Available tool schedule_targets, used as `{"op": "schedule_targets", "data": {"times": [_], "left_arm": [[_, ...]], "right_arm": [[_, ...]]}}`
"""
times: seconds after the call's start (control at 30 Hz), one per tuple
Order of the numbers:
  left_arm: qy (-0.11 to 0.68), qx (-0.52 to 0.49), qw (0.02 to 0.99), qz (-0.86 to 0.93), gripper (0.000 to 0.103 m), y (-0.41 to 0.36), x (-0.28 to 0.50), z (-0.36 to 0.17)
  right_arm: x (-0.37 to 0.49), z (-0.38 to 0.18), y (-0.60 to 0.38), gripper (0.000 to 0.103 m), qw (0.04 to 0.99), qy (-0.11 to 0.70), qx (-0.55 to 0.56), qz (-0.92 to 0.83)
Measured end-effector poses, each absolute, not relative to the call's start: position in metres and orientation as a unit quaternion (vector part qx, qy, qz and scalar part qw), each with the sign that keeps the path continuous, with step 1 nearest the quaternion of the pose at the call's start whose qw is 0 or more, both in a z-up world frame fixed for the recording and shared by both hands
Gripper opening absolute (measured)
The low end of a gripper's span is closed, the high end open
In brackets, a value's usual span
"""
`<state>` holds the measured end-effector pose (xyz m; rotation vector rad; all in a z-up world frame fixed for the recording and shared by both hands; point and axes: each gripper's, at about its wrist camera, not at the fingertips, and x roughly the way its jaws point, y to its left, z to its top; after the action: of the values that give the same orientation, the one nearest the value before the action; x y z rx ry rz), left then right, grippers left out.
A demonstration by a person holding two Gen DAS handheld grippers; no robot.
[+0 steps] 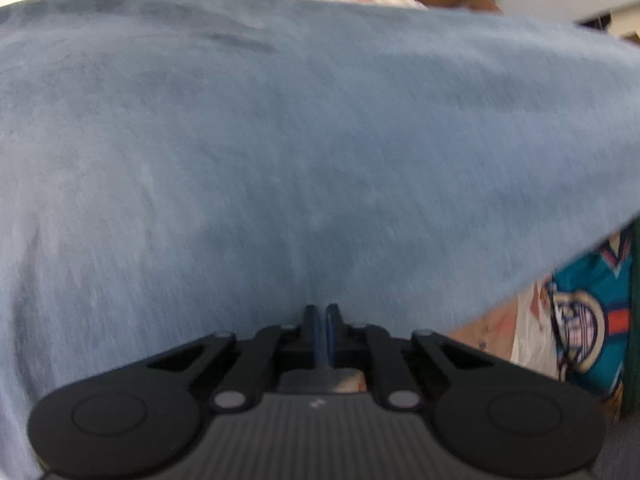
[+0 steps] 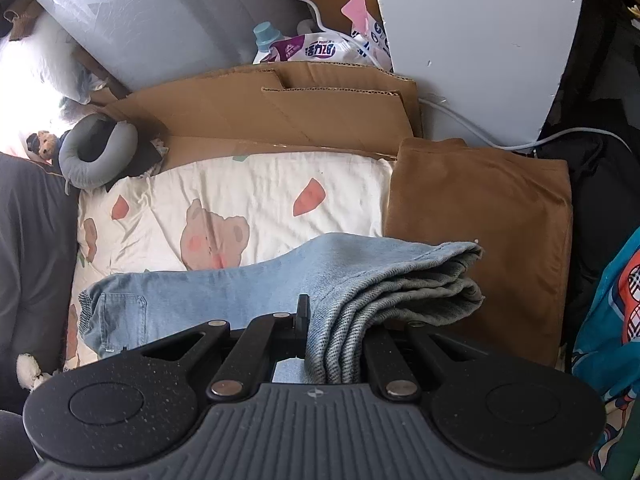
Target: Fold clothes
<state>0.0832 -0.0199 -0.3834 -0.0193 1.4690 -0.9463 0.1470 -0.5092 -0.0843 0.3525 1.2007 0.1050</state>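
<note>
Light blue jeans (image 2: 224, 280) lie across a cartoon-print bedsheet (image 2: 260, 184), with a back pocket showing at the left. My right gripper (image 2: 320, 320) is shut on their folded hem layers, which bunch up over its right finger and hide it. In the left wrist view the same jeans (image 1: 280, 140) fill nearly the whole picture, blurred. My left gripper (image 1: 322, 314) has its blue pads pressed together at the denim's near edge, with a strip of cloth showing between the fingers lower down.
A folded brown garment (image 2: 480, 220) lies right of the jeans. Flattened cardboard (image 2: 280, 108), a grey neck pillow (image 2: 96, 152) and a detergent pouch (image 2: 316, 50) crowd the back. A teal printed jersey (image 1: 588, 320) sits at the right edge.
</note>
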Motion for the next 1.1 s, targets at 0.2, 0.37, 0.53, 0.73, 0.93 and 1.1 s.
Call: {"op": "schedule_targets", "data": {"times": [0.2, 0.37, 0.53, 0.73, 0.93, 1.1], "left_arm": [[0.620, -0.042, 0.671, -0.404, 0.003, -0.030, 0.118, -0.388], [0.607, -0.065, 0.695, -0.379, 0.003, -0.040, 0.152, -0.392], [0.596, -0.062, 0.708, -0.374, 0.003, -0.067, 0.177, -0.398], [0.576, -0.051, 0.730, -0.364, 0.003, -0.126, 0.202, -0.412], [0.575, -0.052, 0.726, -0.374, 0.003, -0.114, 0.201, -0.403], [0.587, -0.090, 0.715, -0.369, 0.003, -0.094, 0.185, -0.406]], "right_arm": [[0.149, -0.086, -0.505, 0.002, 0.803, 0.570, 0.172, 0.039], [0.150, -0.084, -0.498, 0.002, 0.800, 0.576, 0.165, 0.036], [0.153, -0.075, -0.488, 0.002, 0.799, 0.579, 0.155, 0.042], [0.161, -0.063, -0.468, 0.002, 0.796, 0.585, 0.145, 0.057], [0.172, -0.050, -0.442, 0.002, 0.793, 0.588, 0.138, 0.076], [0.184, -0.040, -0.417, 0.002, 0.794, 0.585, 0.133, 0.092]]}}
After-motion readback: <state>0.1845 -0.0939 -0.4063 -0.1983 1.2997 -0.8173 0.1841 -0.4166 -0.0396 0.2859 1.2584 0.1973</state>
